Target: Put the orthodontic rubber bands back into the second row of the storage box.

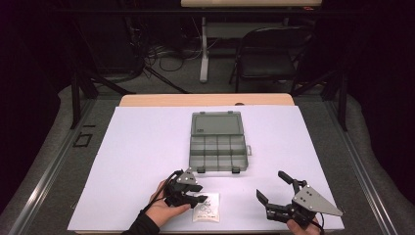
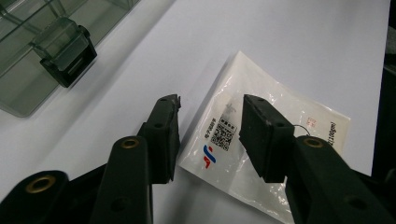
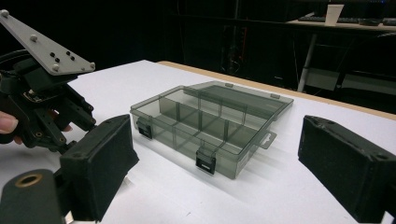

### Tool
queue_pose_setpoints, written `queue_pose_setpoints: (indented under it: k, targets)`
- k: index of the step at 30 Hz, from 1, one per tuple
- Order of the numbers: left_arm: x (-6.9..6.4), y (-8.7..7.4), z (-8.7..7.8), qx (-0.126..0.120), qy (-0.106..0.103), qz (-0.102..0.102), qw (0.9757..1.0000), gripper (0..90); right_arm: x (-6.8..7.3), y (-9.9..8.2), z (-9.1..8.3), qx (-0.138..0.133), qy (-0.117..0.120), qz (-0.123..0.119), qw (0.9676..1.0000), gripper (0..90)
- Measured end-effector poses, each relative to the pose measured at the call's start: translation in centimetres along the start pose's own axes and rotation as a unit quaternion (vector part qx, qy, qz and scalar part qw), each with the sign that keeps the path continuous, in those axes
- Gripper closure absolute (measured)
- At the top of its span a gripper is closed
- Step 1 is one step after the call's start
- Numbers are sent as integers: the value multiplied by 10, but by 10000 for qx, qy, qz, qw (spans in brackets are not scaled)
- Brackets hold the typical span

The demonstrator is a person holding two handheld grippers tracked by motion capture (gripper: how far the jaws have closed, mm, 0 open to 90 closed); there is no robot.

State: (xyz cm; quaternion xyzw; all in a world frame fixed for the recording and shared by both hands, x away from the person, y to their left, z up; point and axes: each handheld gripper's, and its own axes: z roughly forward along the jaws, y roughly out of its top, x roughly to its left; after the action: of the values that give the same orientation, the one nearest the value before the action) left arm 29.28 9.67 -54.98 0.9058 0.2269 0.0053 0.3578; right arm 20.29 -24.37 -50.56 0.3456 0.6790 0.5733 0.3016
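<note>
The light, limp, slippery packet (image 2: 261,135), flat on the surface (image 2: 289,42), is best pinched at its edge by the half-open, empty left jaws straddling it; the right jaws are held wide, empty.

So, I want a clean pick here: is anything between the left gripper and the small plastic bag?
Nothing visible. The left gripper hangs right over the plastic bag, jaws apart astride its near corner on the bare white sheet. The compartment box sits off to one side.

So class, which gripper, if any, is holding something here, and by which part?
Neither. The left gripper straddles one corner of the plastic packet with its jaws apart from it; the right gripper hangs open.
</note>
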Motion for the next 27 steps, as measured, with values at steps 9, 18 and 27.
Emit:
queue_pose_setpoints:
  k: [9, 18, 27]
  targets:
    - [0, -2, -1, 45, 4, 52, 10000, 736, 0, 0, 0, 31, 9, 21, 10000, 99]
    - [0, -3, 0, 106, 4, 193, 9998, 850, 0, 0, 0, 28, 16, 22, 10000, 99]
    - [1, -3, -1, 89, -27, 225, 9997, 888, 0, 0, 0, 40, 14, 22, 10000, 99]
